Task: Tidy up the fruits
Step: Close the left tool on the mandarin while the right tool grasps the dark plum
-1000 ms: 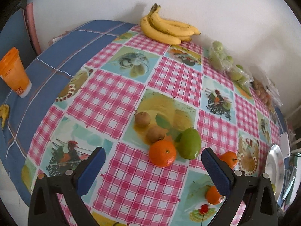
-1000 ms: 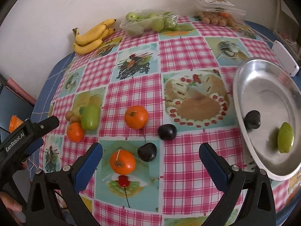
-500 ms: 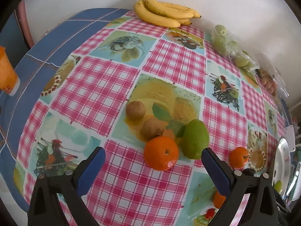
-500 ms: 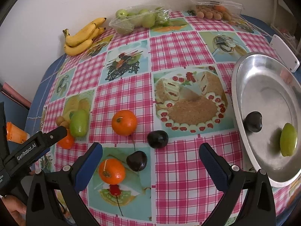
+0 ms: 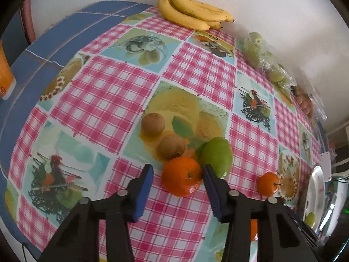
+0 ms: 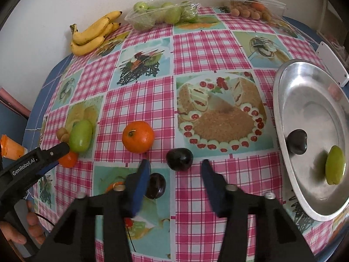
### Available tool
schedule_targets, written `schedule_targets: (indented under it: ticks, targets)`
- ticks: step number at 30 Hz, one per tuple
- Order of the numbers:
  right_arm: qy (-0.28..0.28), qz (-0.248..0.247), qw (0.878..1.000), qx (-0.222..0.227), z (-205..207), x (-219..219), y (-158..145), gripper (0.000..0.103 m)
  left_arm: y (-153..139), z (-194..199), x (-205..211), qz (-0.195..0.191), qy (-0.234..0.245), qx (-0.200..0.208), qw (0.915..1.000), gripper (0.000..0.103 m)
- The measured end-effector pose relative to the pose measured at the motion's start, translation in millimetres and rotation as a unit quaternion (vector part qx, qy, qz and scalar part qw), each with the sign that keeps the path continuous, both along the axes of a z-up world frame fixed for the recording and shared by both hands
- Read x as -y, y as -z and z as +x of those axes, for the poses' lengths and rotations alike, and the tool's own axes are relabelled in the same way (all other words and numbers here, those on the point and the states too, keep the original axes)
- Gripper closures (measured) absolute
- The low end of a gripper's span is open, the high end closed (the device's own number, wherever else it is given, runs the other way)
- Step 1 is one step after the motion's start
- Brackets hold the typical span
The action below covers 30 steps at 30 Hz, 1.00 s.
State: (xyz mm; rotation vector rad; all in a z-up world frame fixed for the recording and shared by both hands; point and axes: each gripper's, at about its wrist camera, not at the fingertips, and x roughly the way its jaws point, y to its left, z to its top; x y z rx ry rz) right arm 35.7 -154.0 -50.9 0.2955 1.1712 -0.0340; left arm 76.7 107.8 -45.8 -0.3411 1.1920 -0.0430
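A round orange tangerine (image 5: 182, 176) lies on the pink-checked picture tablecloth (image 5: 104, 100), between the blue pads of the left gripper (image 5: 177, 185). The jaws stand narrowed around it; the right pad looks to be at its skin, the left a little apart, so no firm grip shows. Just behind the tangerine, touching or nearly so, sit a green oval mango (image 5: 217, 156) and two brown fuzzy kiwis (image 5: 172, 146), (image 5: 152, 123).

The right gripper (image 6: 175, 183) hovers with its jaws partly closed on either side of a dark, glossy plum (image 6: 179, 159), neither pad touching it. A second dark plum (image 6: 155, 185) lies just beside the left pad, partly hidden. A second orange tangerine (image 6: 138, 136) rests near the plums, towards the back.

At the right edge stands a silver metal tray (image 6: 283, 100) holding another dark plum (image 6: 297, 141) and a green mango (image 6: 335, 168), apart from each other. A bunch of yellow bananas (image 5: 192, 14) lies against the wall.
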Motion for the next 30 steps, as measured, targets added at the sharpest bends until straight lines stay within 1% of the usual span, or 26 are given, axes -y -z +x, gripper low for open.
schedule_targets:
  ticks: [2, 3, 4, 6, 12, 15, 18, 22, 27, 30]
  targets:
    - [0.0, 0.002, 1.0, -0.002, 0.2, 0.9, 1.3, 0.069, -0.1, -0.1, 1.1, -0.004, 0.003, -0.002, 1.0, 0.059]
    - [0.001, 0.003, 1.0, -0.003, 0.3, 1.5, 1.9, 0.075, 0.0, 0.3, 1.6, -0.003, 0.004, -0.002, 1.0, 0.06]
    - [0.003, 0.003, 1.0, -0.005, 0.2, 2.3, 2.1, 0.078, -0.2, 0.4, 1.9, -0.003, 0.004, -0.002, 1.0, 0.06]
    - [0.007, 0.005, 1.0, -0.005, 0.2, 4.4, 2.1, 0.081, -0.4, 0.3, 1.7, -0.003, 0.004, -0.003, 1.0, 0.061]
    - [0.008, 0.009, 1.0, -0.006, -0.4, 4.8, 0.8, 0.082, -1.3, -0.9, 3.2, 0.004, 0.009, -0.005, 0.9999, 0.062]
    - [0.008, 0.011, 1.0, -0.007, -0.5, 4.7, 1.0, 0.082, 0.0, -1.0, 1.5, -0.002, 0.006, -0.008, 0.9999, 0.062]
    - [0.008, 0.013, 1.0, -0.009, -0.5, 5.2, 1.4, 0.082, 0.5, -0.3, 3.5, 0.005, 0.009, -0.007, 0.9999, 0.059]
    - [0.009, 0.015, 1.0, -0.009, -0.8, 5.8, 1.1, 0.082, 3.7, 0.6, 6.4, -0.002, 0.015, -0.013, 0.9998, 0.059]
    - [0.009, 0.017, 1.0, -0.01, -1.2, 6.0, 0.9, 0.082, 3.8, 0.2, 5.5, -0.009, 0.011, -0.013, 0.9998, 0.061]
    - [0.011, 0.022, 1.0, -0.005, -2.8, 6.6, -1.5, 0.082, 2.0, -0.6, 2.0, -0.005, 0.003, -0.009, 0.9999, 0.061]
